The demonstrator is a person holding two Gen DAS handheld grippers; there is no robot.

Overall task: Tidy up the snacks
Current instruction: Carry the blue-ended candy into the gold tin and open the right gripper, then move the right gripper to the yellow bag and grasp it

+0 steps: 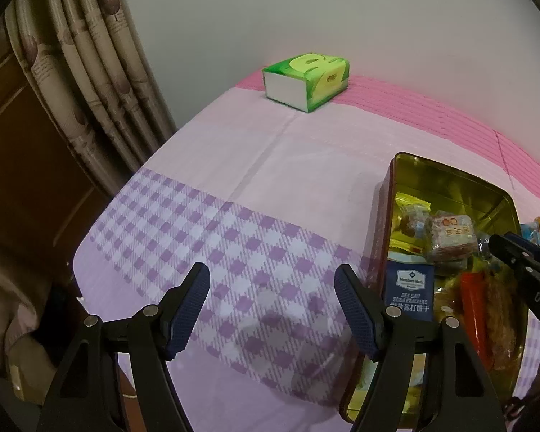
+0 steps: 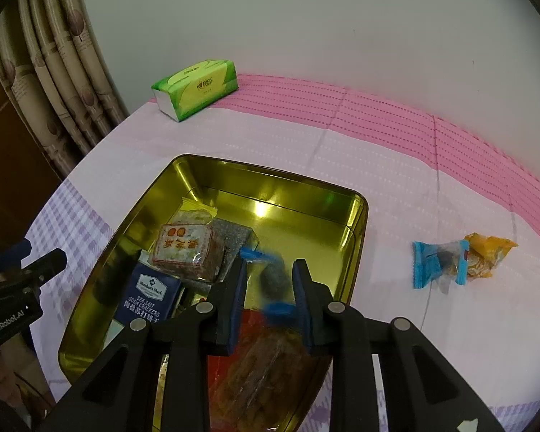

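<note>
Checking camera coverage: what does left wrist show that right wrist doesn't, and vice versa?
Left wrist only: the open left gripper over the checked cloth.
Right wrist only: the right gripper shut on a blue-wrapped snack above the tin; the blue snack and orange snack lie whole on the cloth.
Both: gold tin, cracker pack, green tissue pack.

tin (image 2: 205,176): glossy gold metal, mirror-like inside | bedsheet (image 1: 234,165): matt woven cloth | tissue pack (image 1: 306,81): shiny plastic film | cracker box (image 2: 145,298): matt card | blue-ended sweets (image 2: 437,264): crinkly clear plastic wrap | curtain (image 1: 90,72): soft printed fabric | gripper pads (image 1: 189,309): ribbed, matt
</note>
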